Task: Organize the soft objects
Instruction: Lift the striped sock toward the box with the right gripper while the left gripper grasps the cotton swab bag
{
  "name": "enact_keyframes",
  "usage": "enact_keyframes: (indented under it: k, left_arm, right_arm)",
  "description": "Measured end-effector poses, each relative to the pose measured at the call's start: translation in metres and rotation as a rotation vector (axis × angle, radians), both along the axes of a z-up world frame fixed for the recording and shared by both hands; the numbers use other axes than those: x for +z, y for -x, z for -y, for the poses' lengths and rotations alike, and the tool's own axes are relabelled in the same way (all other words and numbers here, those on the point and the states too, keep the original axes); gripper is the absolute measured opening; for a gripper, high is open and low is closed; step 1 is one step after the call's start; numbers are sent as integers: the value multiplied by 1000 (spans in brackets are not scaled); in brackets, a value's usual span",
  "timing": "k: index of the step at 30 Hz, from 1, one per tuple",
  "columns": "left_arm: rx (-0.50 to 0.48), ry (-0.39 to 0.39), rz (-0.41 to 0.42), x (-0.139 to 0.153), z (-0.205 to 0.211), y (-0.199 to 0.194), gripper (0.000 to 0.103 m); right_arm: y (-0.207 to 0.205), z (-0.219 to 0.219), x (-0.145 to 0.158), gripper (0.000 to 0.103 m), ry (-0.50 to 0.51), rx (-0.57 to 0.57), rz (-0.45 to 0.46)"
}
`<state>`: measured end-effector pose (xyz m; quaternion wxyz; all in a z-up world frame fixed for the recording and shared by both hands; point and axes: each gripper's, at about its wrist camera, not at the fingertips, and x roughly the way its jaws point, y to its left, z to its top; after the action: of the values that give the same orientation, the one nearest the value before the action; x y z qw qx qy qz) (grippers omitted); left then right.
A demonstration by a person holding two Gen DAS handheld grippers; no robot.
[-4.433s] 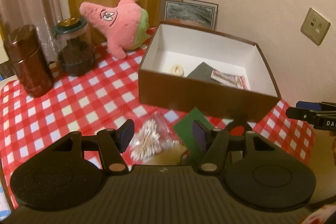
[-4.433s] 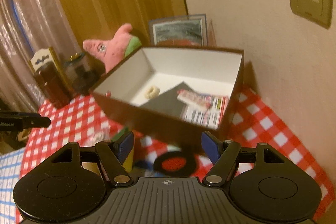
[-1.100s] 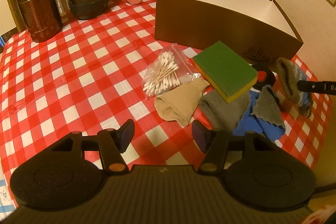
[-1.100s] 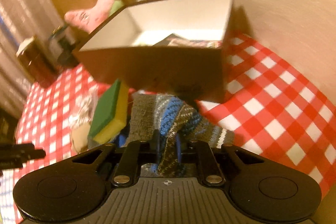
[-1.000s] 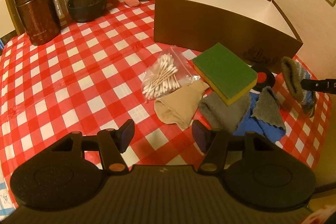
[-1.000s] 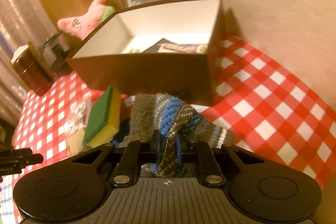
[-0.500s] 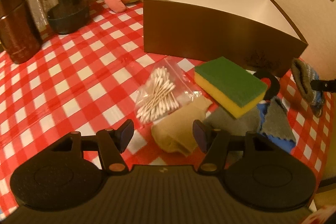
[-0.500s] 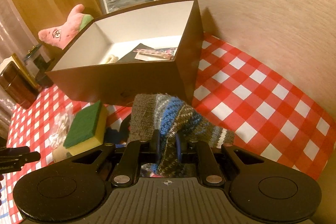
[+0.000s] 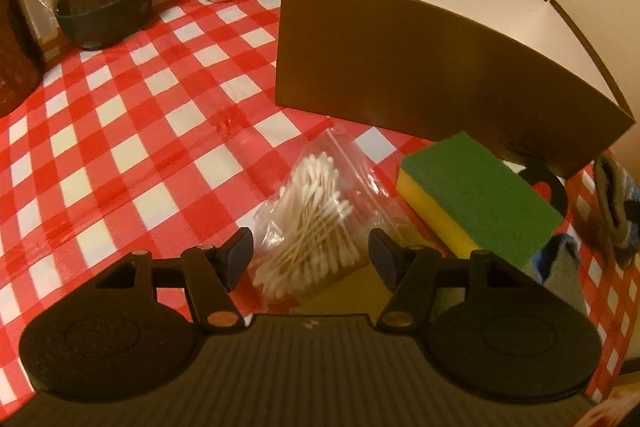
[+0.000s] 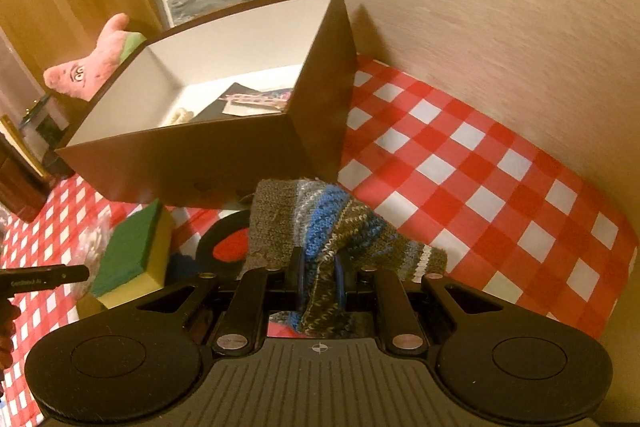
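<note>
Checked counter (image 9: 120, 131), brown box (image 10: 224, 163) by the wall. Right tongs (image 10: 318, 277) were clamped on a knit sock (image 10: 320, 227) near the box, probably dropping it in next. Left tongs (image 9: 310, 255) hung apart over the swab bag (image 9: 312, 223).

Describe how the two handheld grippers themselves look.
The left gripper and right gripper match: matte black ribbed bodies with two round discs, black linkage arms with brass-coloured pivot screws, and dark blue finger pads. The right one bears a small crosshair mark.
</note>
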<state>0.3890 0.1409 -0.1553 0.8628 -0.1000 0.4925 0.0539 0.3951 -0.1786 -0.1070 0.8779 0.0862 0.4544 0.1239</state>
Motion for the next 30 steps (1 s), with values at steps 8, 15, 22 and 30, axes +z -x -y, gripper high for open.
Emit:
enact_keyframes:
  k: [8, 15, 22, 30]
  left_arm:
    - [-6, -17, -25, -14, 5, -13, 51]
    - [-21, -18, -15, -12, 4, -10, 26]
    - [-25, -34, 7, -2, 5, 2, 18]
    - [-1, -48, 58, 29, 1, 32, 18]
  right_arm:
    - [-1, 6, -3, 15, 9, -26, -13]
    - [1, 8, -2, 15, 12, -32, -12]
    - [5, 8, 4, 15, 7, -22, 3]
    - [14, 11, 21, 15, -4, -12, 38]
